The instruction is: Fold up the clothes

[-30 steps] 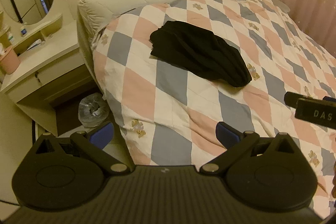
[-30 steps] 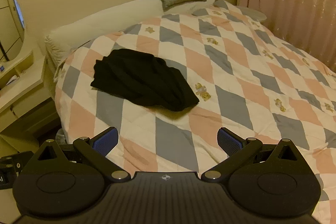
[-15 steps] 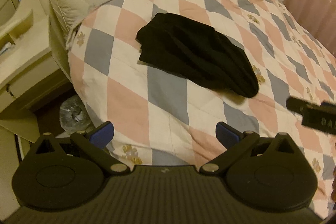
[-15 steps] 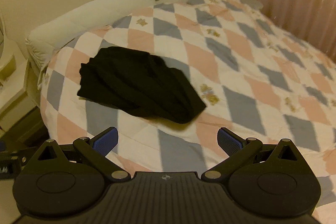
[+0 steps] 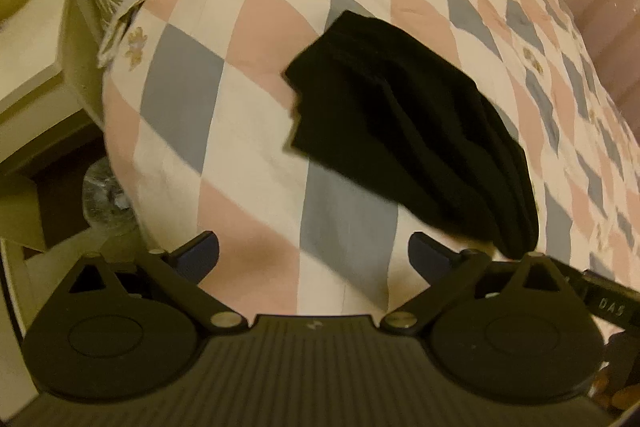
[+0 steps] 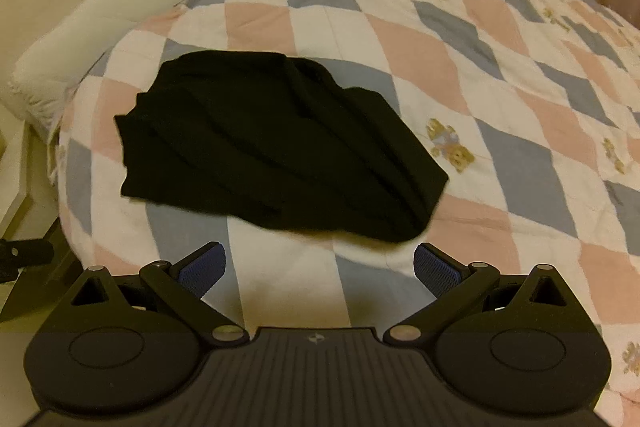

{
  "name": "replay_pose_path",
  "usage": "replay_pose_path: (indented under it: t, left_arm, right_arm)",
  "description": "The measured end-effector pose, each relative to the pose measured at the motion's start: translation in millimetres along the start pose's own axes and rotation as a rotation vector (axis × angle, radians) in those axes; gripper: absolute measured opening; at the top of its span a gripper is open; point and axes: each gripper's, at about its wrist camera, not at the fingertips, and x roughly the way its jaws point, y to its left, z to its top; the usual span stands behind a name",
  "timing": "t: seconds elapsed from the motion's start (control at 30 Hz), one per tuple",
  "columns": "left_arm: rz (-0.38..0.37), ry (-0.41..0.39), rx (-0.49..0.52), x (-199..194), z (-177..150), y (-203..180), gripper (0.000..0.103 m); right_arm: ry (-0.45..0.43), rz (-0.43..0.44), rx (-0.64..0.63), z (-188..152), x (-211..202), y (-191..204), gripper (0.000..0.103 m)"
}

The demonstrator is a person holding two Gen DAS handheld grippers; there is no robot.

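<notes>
Both tools are empty as I read them: my left tool point(image 5: 314, 253) has its blue pads spread wide over the quilt, and my right tool point(image 6: 320, 265) is spread just as wide, with nothing between the pads of either. Neither touches the black garment point(image 6: 280, 147), which lies in a loose, rumpled heap on the bed point(image 6: 500, 75), near the side where I stand and toward the pillow end. From the right wrist view it sits straight ahead, just past the pads; from the left it lies ahead and to the right.

I judge the folding barely begun. I see creases and overlapping layers, but no flat, squared shape, and I cannot tell which edge is hem, collar or sleeve. Still to do: grasp it, spread it flat, then make the folds.
</notes>
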Motion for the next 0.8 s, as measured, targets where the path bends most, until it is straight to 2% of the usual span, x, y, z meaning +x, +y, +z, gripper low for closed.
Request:
replay_pose_path:
  t: [0.13,0.27,0.43,0.5,0.57,0.63,0.67,0.73,0.8]
  left_arm:
    - [-0.006,-0.006,-0.01,22,37,11,0.096]
    - [-0.001,-0.004,-0.025,44,66,21,0.095]
    - [-0.028,0.0,-0.041,71,98,35,0.091]
    - [-0.054,0.002,-0.064,82,109,42,0.081]
    - [-0.081,0.02,-0.106,96,122,50,0.077]
    - [-0.106,0.043,-0.155,111,134,59,0.074]
    - [-0.12,0.053,-0.181,118,140,63,0.071]
    - [-0.146,0.069,-0.224,130,150,70,0.069]
    - [-0.158,0.072,-0.238,140,159,73,0.069]
  right_arm:
    - [-0.008,0.017,-0.046,26,27,16,0.098]
    - [-0.037,0.075,-0.142,54,51,38,0.078]
    - [-0.096,0.11,-0.27,90,93,73,0.078]
    - [-0.1,0.122,-0.301,102,116,86,0.078]
    - [-0.083,0.117,-0.329,111,141,98,0.078]
    - [-0.039,0.132,-0.359,109,162,105,0.053]
    - [-0.012,0.142,-0.375,107,171,109,0.007]
    - [0.004,0.175,-0.384,97,171,109,0.006]
    - [-0.024,0.205,-0.411,78,156,104,0.005]
